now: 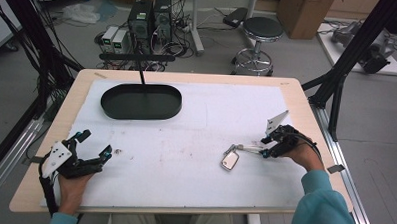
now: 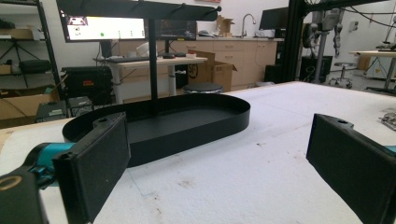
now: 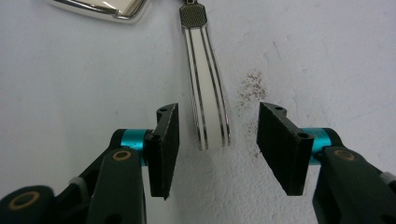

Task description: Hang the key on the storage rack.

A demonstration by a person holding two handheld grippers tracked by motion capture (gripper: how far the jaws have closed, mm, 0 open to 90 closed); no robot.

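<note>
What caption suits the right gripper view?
Open right gripper straddling the end of a striped watch strap on the white table cover.

white strap (image 3: 208,107) with dark stripes, black oval tray (image 1: 141,102), white table cover (image 1: 195,157)

Silver tag (image 3: 100,10) cut off by top edge in right gripper view, lower rim alone seen. Join between tag and striped strap (image 3: 205,84) beyond frame there; too small to tell in high view. Small speck (image 1: 118,150) on surface near left gripper (image 1: 92,151): too small to identify. Stand crossbar (image 2: 135,8) clipped at top edge in left gripper view. Tray (image 2: 187,135) near rim partly hidden behind left jaw. Metallic item (image 2: 388,119) cut by right edge, blurred, unidentifiable. Person's forearms cut off at bottom edge of high view.
</note>
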